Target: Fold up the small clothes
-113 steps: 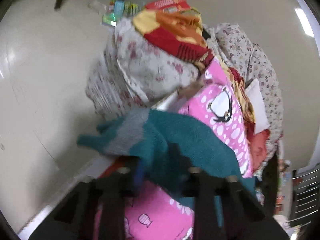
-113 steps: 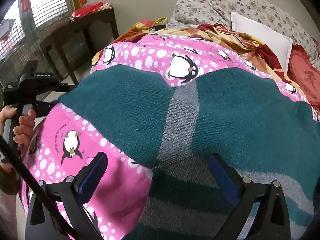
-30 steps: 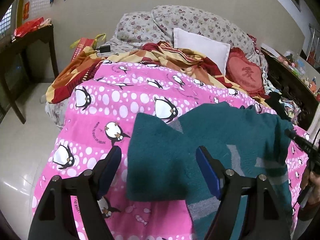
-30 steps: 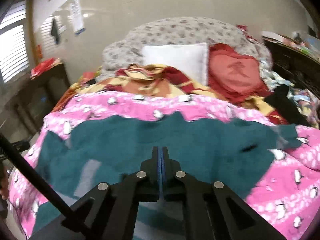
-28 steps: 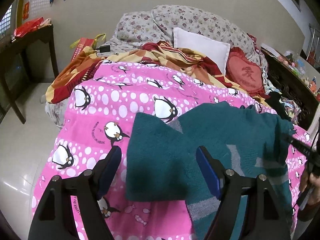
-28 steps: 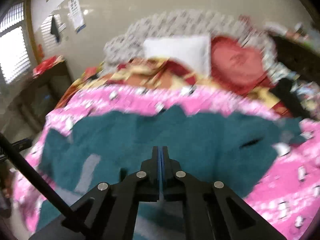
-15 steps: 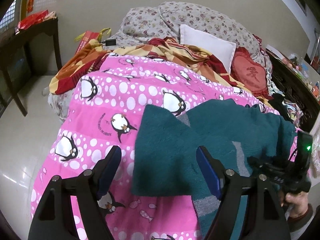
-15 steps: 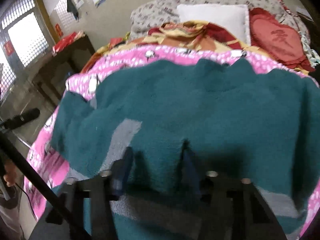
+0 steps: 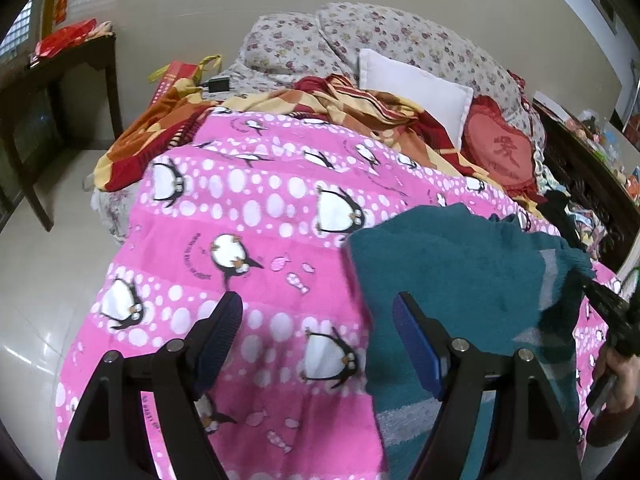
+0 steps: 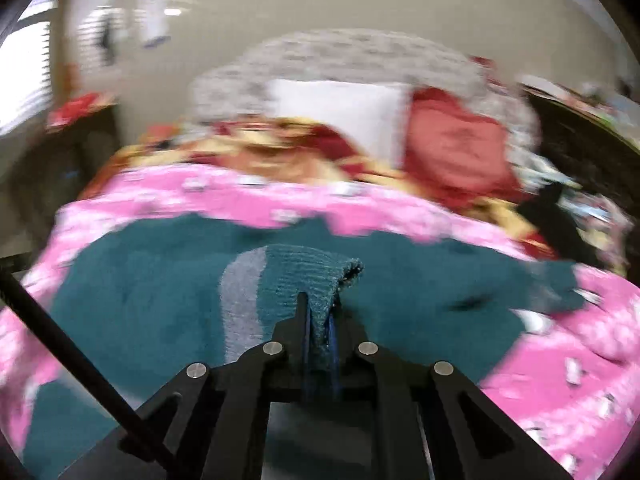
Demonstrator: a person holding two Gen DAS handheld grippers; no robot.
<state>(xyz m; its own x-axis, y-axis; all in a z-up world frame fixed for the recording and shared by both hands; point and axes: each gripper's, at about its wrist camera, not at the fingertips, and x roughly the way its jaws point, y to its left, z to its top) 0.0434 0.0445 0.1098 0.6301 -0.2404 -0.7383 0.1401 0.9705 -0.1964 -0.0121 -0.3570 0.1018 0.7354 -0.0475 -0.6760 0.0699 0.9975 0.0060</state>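
A teal knit sweater with grey stripes lies spread on the pink penguin blanket. My left gripper hangs open above the blanket, its right finger over the sweater's left edge, holding nothing. My right gripper has its jaws closing, and the pads pinch a raised fold of the sweater beside a grey stripe. The right wrist view is blurred by motion. In the left wrist view the right gripper shows at the far right, in a person's hand.
At the bed's head are a white pillow, a red heart cushion and an orange checked quilt. A dark wooden table stands to the left over tiled floor. A dark cabinet runs along the right.
My right gripper opened, dropped onto the sweater, closed on a fold and lifted it. The sweater's left edge slid to the right. My left gripper stayed open in place.
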